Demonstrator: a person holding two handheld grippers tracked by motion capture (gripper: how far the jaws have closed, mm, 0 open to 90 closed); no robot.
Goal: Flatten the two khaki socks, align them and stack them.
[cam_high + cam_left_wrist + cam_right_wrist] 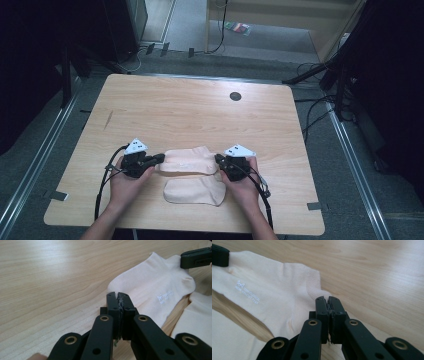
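Two pale cream socks lie on the near half of the wooden worktop (pixel 200 105). The upper sock (pixel 187 161) stretches crosswise between the two hands; the lower sock (pixel 196 191) lies flat just nearer the person, its far edge tucked under or touching the upper one.

The left tool (pixel 159 159) is closed on the left end of the upper sock. In the left gripper view its jaws stand pressed together with a thin fold of cream fabric pinched between the pads, at the sock's rounded end (pixel 140 290). The right tool (pixel 218 160) is likewise clamped shut on the right end, at the ribbed cuff (pixel 313 282), where the right gripper view shows fabric caught between the tips.

Holding both ends at once seems meant to keep the sock taut and flat, so it can be lifted or shifted as one piece without bunching. The small printed logo (pixel 165 296) faces up, so the sock lies on its side. Since the second sock sits just beside it and runs the same way, the likely aim is to lay one over the other as a pair. Both grips are thin pinches near the edges, so a sharp pull could slip the cloth free.
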